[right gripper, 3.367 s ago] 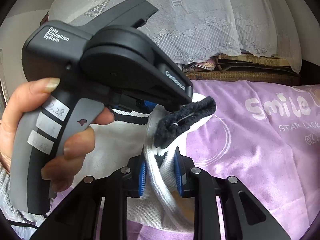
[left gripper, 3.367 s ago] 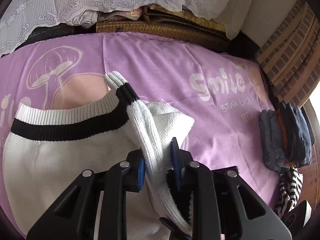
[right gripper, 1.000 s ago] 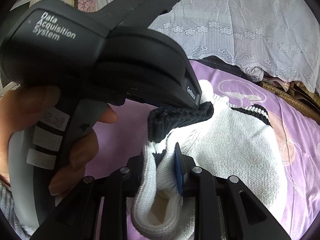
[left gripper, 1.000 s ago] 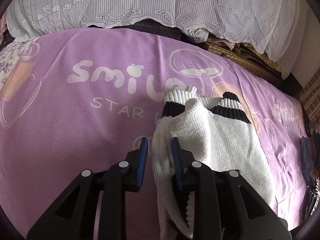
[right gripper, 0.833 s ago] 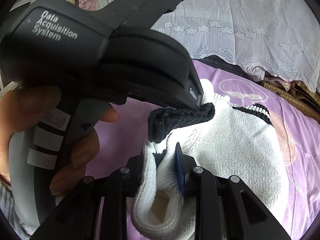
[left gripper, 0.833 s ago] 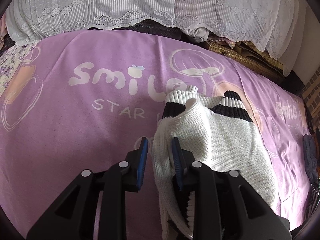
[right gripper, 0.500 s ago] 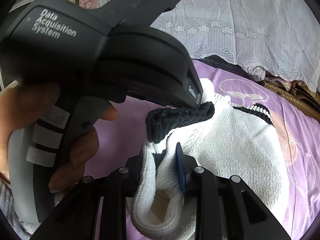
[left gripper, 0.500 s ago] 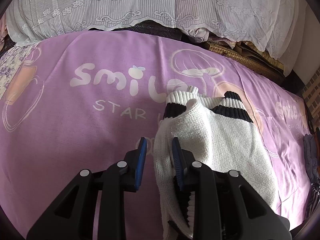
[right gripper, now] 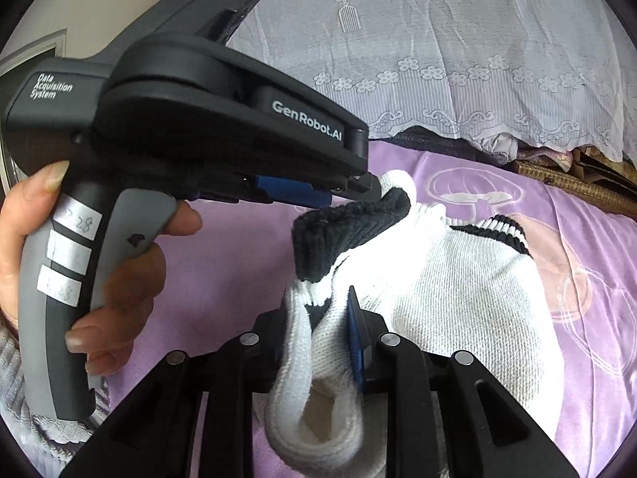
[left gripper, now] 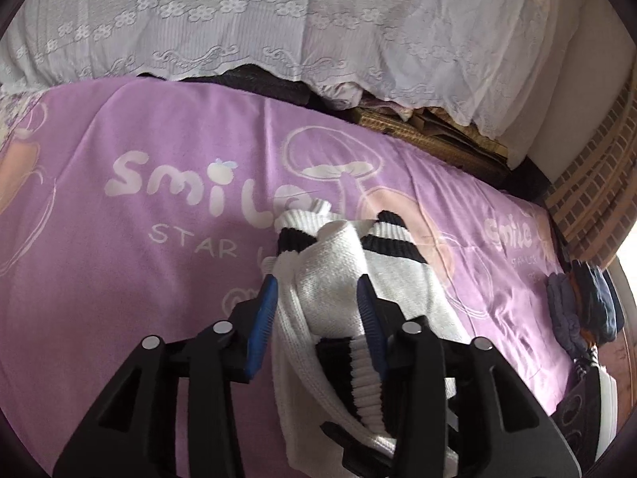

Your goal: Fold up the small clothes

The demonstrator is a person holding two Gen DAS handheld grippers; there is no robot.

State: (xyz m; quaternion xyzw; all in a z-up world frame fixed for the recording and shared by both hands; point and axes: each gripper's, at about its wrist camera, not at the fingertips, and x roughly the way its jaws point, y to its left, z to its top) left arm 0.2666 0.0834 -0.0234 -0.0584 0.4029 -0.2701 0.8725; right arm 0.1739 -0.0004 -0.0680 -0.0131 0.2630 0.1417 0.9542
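A small white knit sweater (left gripper: 330, 302) with black-striped cuffs and hem lies bunched on a purple "Smile" blanket (left gripper: 159, 239). My left gripper (left gripper: 316, 290) now stands open, its blue pads either side of the white fold, which rests loosely between them. In the right wrist view the left gripper's body (right gripper: 191, 119) is held in a hand above the sweater (right gripper: 458, 290), its tip by a black cuff (right gripper: 338, 235). My right gripper (right gripper: 318, 310) is shut on a white sleeve fold.
A white lace cover (left gripper: 278, 28) hangs over stacked things behind the blanket. A pile of dark blue and grey folded clothes (left gripper: 577, 302) sits at the blanket's right edge. A brick-pattern wall (left gripper: 597, 183) is at the right.
My left gripper's jaws have spread wide and let go of the white fold; it has drawn back slightly. The right gripper keeps its grip on the sleeve.
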